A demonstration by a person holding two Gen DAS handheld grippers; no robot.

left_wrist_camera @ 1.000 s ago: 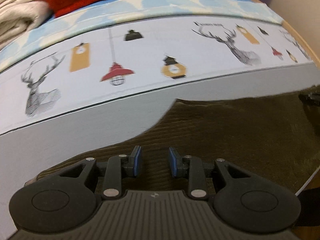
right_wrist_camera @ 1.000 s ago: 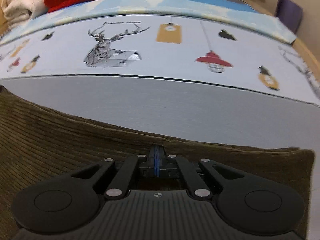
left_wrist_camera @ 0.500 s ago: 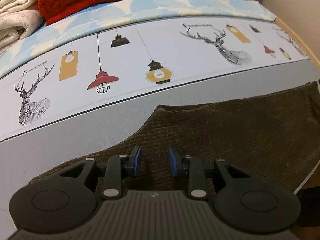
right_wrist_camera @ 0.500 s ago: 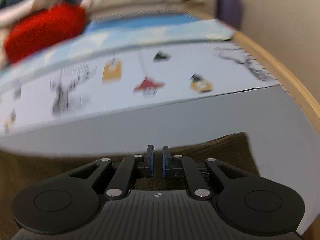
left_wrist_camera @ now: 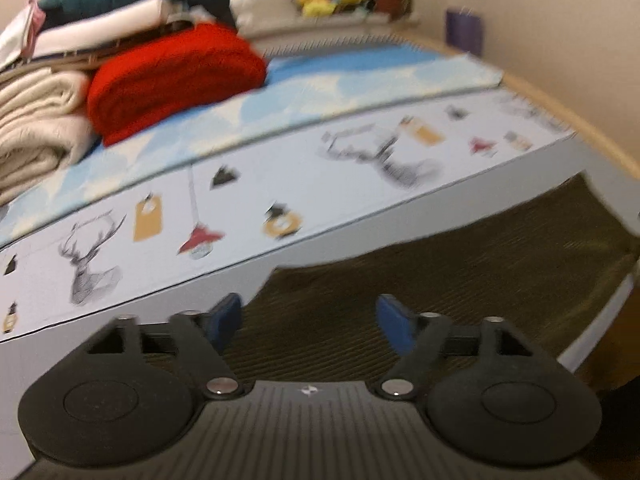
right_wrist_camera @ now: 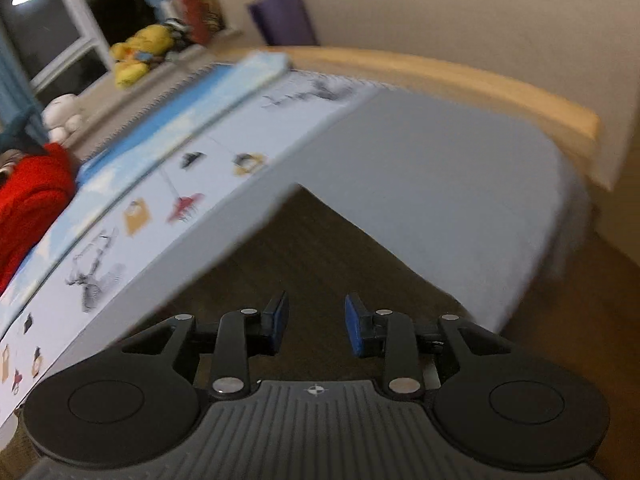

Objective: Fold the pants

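The dark olive-brown corduroy pants (left_wrist_camera: 460,280) lie flat on the grey part of the bed sheet (left_wrist_camera: 140,308). My left gripper (left_wrist_camera: 310,324) is open and empty, above the pants near their left edge. In the right wrist view a corner of the pants (right_wrist_camera: 308,240) points away from me. My right gripper (right_wrist_camera: 316,322) is open and empty above that corner. Both views are blurred by motion.
A red folded blanket (left_wrist_camera: 172,76) and cream folded blankets (left_wrist_camera: 36,120) are stacked at the far left of the bed. The bed's wooden edge (right_wrist_camera: 460,80) runs along the right. Yellow plush toys (right_wrist_camera: 136,54) sit on the sill behind.
My right gripper opened and let go of the pants, then lifted and swung right. My left gripper opened wider and tilted up, away from the cloth.
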